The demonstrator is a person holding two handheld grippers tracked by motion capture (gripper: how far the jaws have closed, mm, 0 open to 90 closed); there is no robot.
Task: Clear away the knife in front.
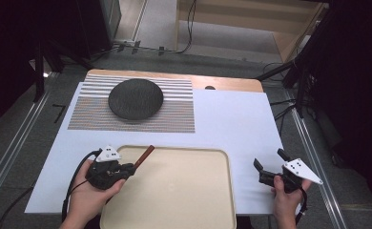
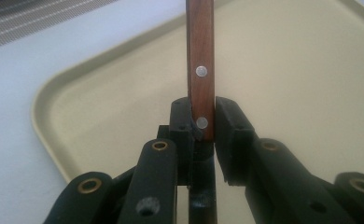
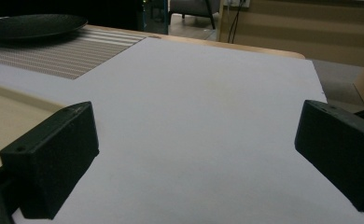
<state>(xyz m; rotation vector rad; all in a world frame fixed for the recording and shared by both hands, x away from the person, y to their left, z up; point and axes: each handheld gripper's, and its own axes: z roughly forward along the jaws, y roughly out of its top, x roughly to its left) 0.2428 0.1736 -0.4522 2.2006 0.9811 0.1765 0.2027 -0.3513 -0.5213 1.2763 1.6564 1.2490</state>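
A reddish-brown wooden handle (image 1: 144,155) (image 2: 200,65) with two metal rivets sticks out of my left gripper (image 1: 129,170) (image 2: 201,122), whose jaws are shut on it. It points up and to the right over the top left corner of the beige tray (image 1: 184,191) (image 2: 283,70). What lies past the jaws on the handle's other end is hidden. At the right of the tray, my right gripper (image 1: 269,163) (image 3: 196,154) hovers over the white table cover (image 1: 236,119) (image 3: 203,93) with its jaws wide open and nothing between them.
A dark round plate (image 1: 136,98) (image 3: 31,24) rests on a striped placemat (image 1: 174,117) (image 3: 73,53) at the far left of the table. Beyond the table's wooden far edge (image 1: 232,83) lie floor cables and dark frame legs.
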